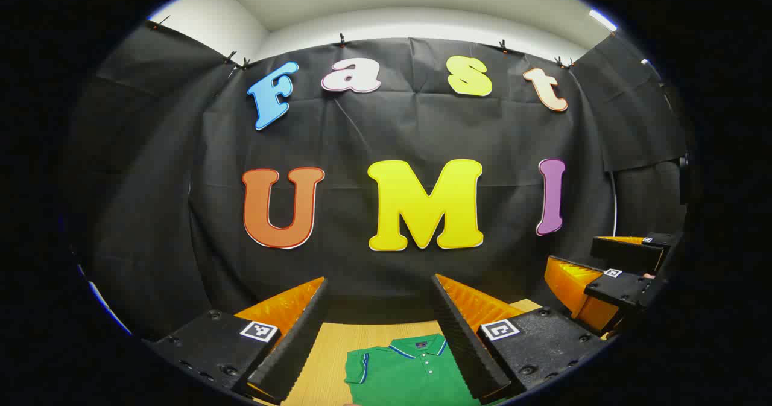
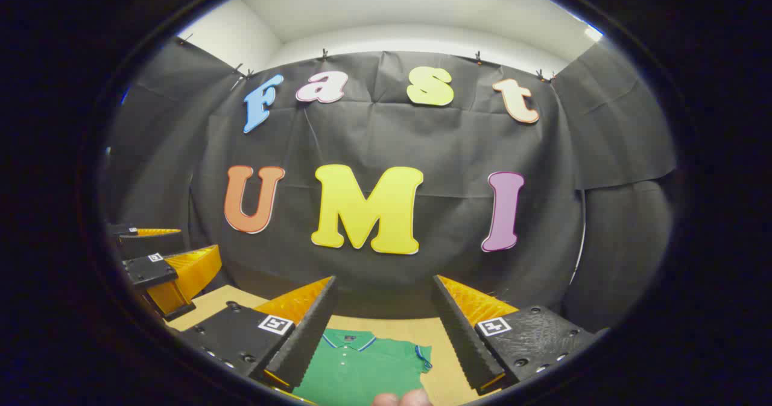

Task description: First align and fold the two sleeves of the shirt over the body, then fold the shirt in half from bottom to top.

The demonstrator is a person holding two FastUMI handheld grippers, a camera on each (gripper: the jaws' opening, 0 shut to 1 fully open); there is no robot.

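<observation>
The black cloth wall (image 1: pixel 392 134) of the booth rises ahead of me, pinned up under a pale ceiling (image 2: pixel 398 8). Below it lies the light wooden desk (image 1: pixel 325 358), and on that desk lies the green short-sleeved polo shirt with blue-trimmed collar and cuffs (image 1: pixel 410 373), spread flat with its collar toward the wall and its buttoned placket facing up. In the left gripper view my left claw (image 1: pixel 380 333) hangs above the shirt with its two fingers spread wide apart, gripping nothing; the collar and one sleeve show in the gap between them. My right claw (image 1: pixel 603 279) shows at the right edge of that view, raised over the desk's corner, its fingers also apart. In the right gripper view my right claw (image 2: pixel 383 333) is likewise spread and empty above the shirt (image 2: pixel 362 364), whose other sleeve lies out flat on the wood toward the right. My left claw (image 2: pixel 163 261) sits off to the left there, held clear of the desk. Two fingertips of a hand (image 2: pixel 401 399) peek in at the bottom edge, just at the shirt's near side.
</observation>
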